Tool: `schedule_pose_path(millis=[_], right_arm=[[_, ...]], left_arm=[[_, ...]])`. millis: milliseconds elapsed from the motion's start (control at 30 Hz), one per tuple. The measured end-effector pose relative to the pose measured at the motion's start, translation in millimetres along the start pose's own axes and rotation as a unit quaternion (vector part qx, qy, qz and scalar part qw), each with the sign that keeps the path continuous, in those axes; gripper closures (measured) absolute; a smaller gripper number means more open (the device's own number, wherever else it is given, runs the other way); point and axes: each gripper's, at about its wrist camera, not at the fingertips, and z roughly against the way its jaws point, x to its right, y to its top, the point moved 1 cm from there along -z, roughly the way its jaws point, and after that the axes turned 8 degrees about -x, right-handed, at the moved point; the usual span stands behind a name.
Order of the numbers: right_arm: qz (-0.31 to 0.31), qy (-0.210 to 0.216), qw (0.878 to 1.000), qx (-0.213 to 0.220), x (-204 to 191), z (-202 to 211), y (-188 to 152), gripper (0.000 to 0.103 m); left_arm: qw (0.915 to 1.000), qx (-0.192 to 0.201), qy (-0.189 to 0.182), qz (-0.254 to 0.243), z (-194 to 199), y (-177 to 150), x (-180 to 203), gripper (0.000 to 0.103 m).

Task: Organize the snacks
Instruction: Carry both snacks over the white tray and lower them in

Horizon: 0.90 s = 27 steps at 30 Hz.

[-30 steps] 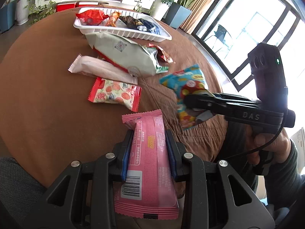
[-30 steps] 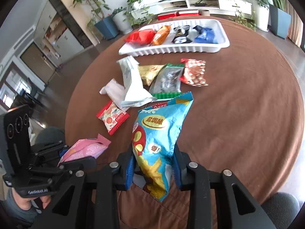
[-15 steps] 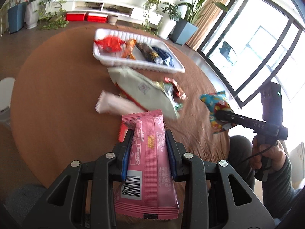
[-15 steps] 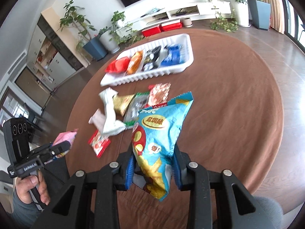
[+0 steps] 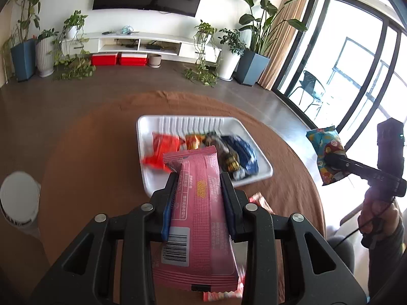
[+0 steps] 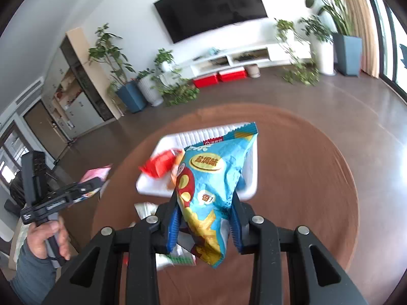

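1. Daylight scene, bright; light enters through the big windows (image 5: 356,81) at right in the left wrist view.
2. Window panes blown out, glare washes the floor below them.
3. Motion blur on the snacks in the white tray (image 5: 150,127), also plants (image 6: 300,58) in the right wrist view.
4. Strong fisheye bending, dark vignette at the corners.
5. Shadows soft, faint.

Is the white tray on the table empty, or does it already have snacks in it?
Not empty. The white tray holds a red packet, an orange one and a blue one.
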Motion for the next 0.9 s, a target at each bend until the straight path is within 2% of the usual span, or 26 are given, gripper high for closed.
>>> schedule_pose_path(millis=[167, 367, 633, 900], right_arm=[[0.018, 0.020, 1.000, 0.000, -14, -32, 39, 0.067], [0.019, 0.037, 0.999, -0.026, -16, -82, 67, 0.067], [0.019, 0.002, 0.997, -0.074, 1, -151, 71, 0.067], [0.006, -0.019, 0.995, -0.102, 20, -181, 67, 0.067]], left_arm=[[0.9999, -0.004, 0.013, -0.009, -40, 49, -7, 0.073], [0.9987, -0.028, 0.025, -0.034, -99, 78, -7, 0.073], [0.9967, -0.060, 0.034, -0.042, -168, 77, -13, 0.073], [0.9953, -0.077, 0.037, -0.045, -206, 71, -16, 0.073]])
